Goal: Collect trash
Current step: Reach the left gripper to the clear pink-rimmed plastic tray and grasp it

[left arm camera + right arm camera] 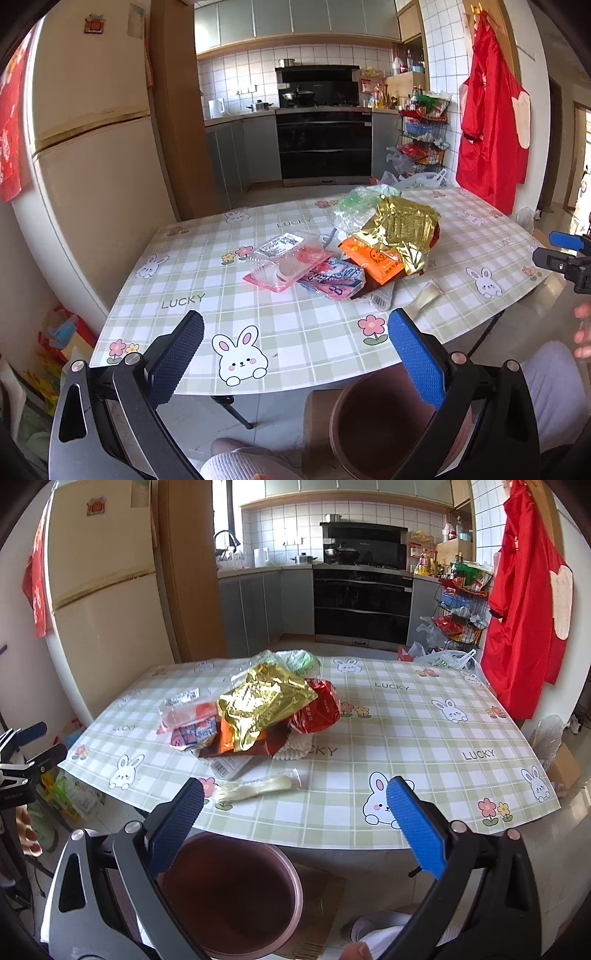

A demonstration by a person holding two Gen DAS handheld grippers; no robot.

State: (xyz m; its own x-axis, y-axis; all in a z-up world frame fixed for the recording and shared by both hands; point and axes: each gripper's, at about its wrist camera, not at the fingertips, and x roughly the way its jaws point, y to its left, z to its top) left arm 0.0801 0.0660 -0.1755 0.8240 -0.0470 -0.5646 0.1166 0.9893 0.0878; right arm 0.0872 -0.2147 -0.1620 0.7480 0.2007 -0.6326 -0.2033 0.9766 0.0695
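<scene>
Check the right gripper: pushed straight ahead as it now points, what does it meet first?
Probably the clear-wrapped white item near the table edge, just ahead of the right gripper, its jaws open. The wrapper pile lies beyond. Depth is uncertain.

The tablecloth [424, 731] is green-and-white plaid with white bunnies and pink flowers — on it a shiny gold wrapper [258, 701], an orange packet [373, 262], a red bag [319, 710] — beside a brown bin [229, 897].

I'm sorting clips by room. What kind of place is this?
A home kitchen with a dining table, most likely. A built-in stove with tiled wall behind, a fridge, and a table in a bunny-print cloth bearing a pile of wrappers.
</scene>
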